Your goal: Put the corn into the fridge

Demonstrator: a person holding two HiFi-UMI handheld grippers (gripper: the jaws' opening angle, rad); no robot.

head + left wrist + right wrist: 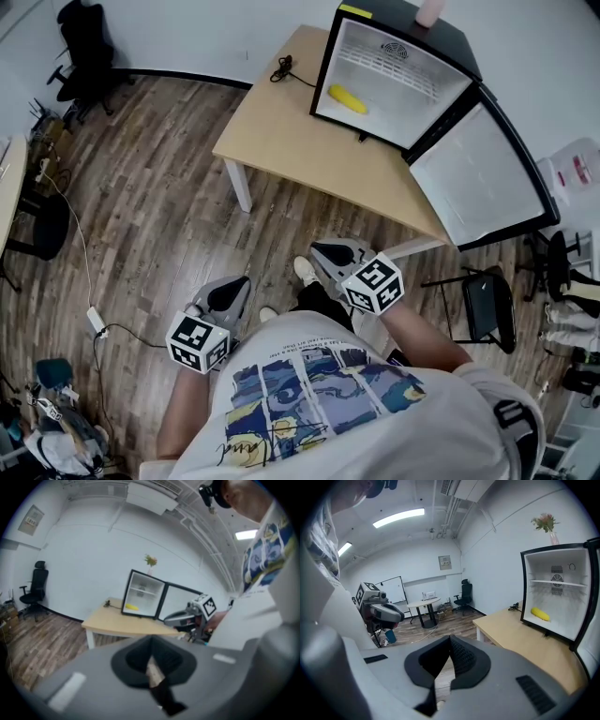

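Left claw: the left gripper (231, 289) is at the lower centre of the head view, close to the person's body. Its jaws are clenched with nothing between them.
Right claw: the right gripper (323, 251) is just right of it and a little higher in the frame. It is likewise clenched and empty.
Table: the table (281, 131) lies above both claws in the frame, with a strip of wood floor (169, 216) between.
Fridge: the fridge (403, 70) is on the table's far right part, with its door (483, 173) swung wide toward the right of the frame.
Corn: the corn (347, 98) is already inside, lying flat on the fridge floor at its left side. It is held by neither claw.
Axis: its long axis runs upper left to lower right, roughly across the opening.
Bearing: the corn is straight up the frame from the claws and well apart from them. The right claw is the nearer, both to the corn and to the door.
Judgement: the placing looks done, and any further move would likely concern the open door.
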